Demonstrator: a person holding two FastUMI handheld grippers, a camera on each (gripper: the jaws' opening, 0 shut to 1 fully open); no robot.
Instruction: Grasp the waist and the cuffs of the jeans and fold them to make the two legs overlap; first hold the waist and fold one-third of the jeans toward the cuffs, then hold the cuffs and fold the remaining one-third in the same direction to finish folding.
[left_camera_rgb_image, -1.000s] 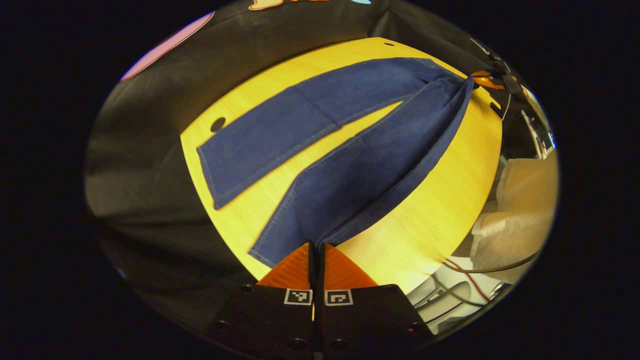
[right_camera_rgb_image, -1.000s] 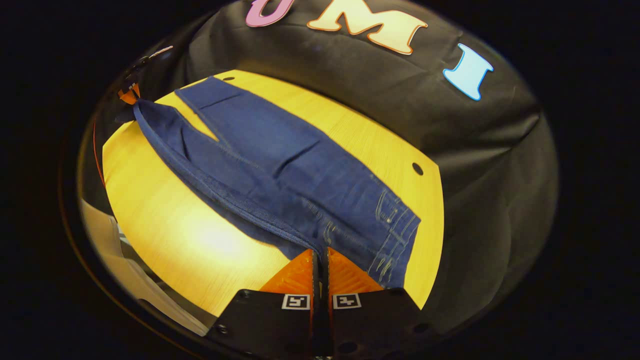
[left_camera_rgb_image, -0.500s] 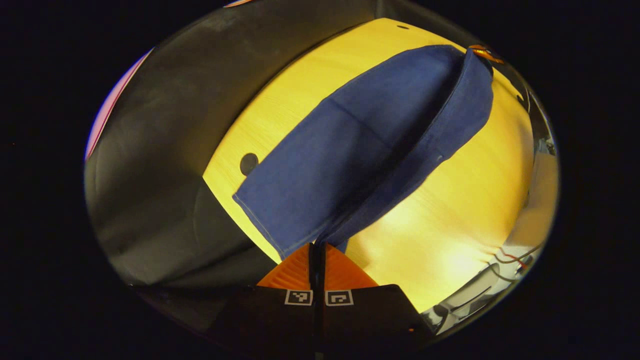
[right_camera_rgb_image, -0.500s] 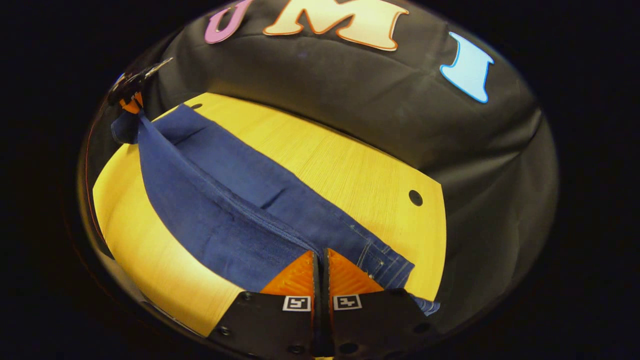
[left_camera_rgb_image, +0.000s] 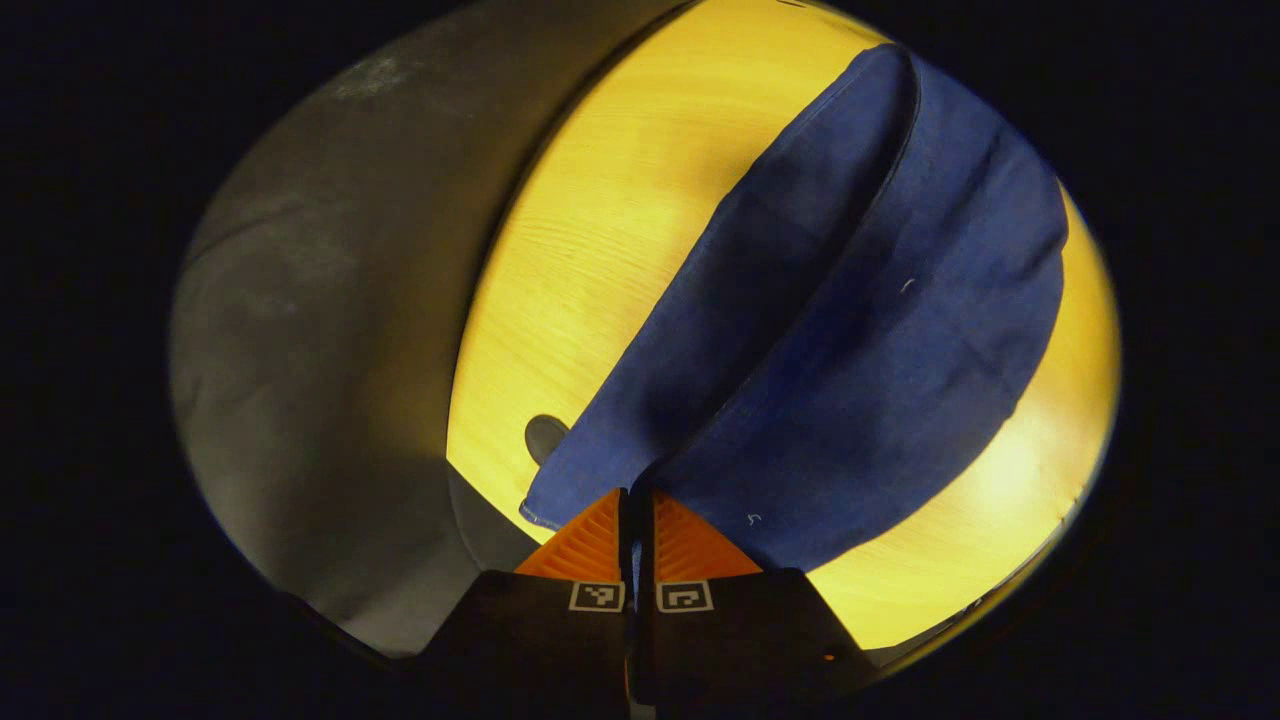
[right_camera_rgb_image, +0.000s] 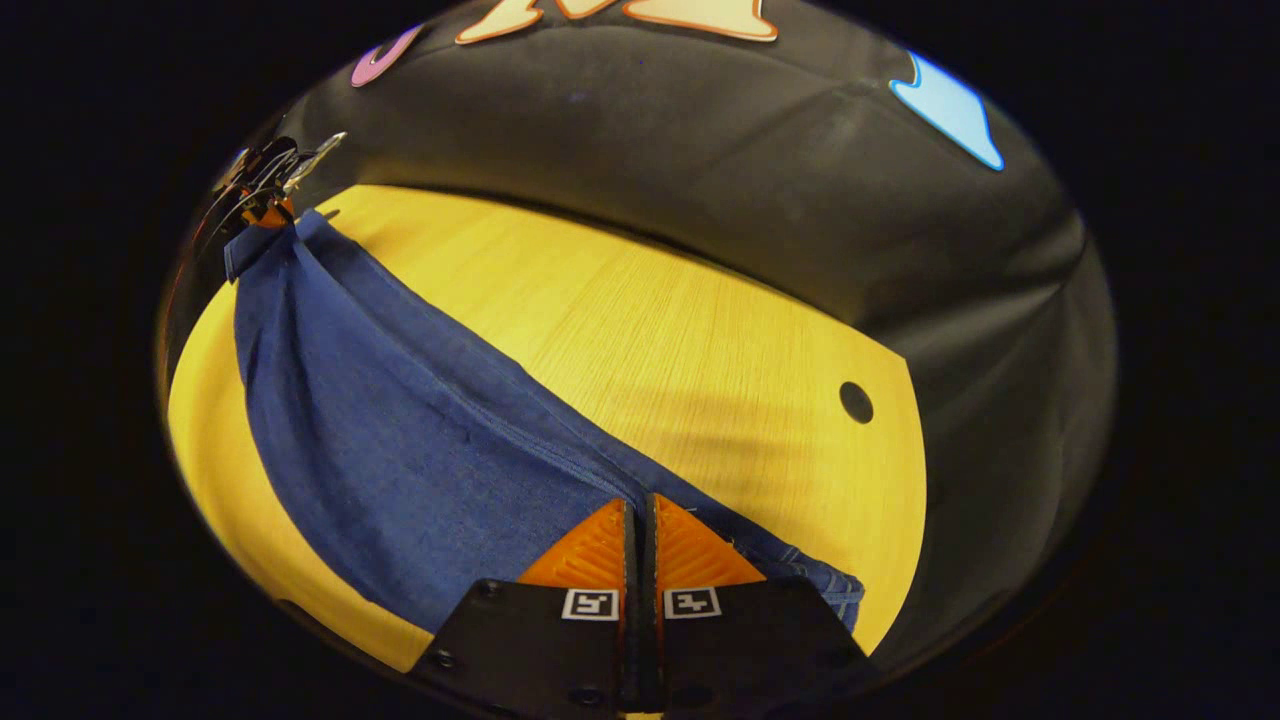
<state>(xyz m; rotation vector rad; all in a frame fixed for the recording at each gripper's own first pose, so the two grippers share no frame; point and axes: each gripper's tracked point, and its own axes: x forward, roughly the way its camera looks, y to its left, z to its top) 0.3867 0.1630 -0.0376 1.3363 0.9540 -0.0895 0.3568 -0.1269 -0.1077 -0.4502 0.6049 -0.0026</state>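
My left gripper (left_camera_rgb_image: 636, 500) clamps the jeans (left_camera_rgb_image: 850, 330) cuff; right gripper (right_camera_rgb_image: 640, 510) clamps the waist, denim stretched over the table (right_camera_rgb_image: 650, 320).

Matt blue denim jeans (left_camera_rgb_image: 850, 330) drape over a smooth, pale wood-grain table (right_camera_rgb_image: 650, 330); wall of matt black cloth (right_camera_rgb_image: 700, 160).

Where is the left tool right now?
In the right gripper view the left tool sits far upper left, at the table's far corner, pinching the cuff end of the jeans.
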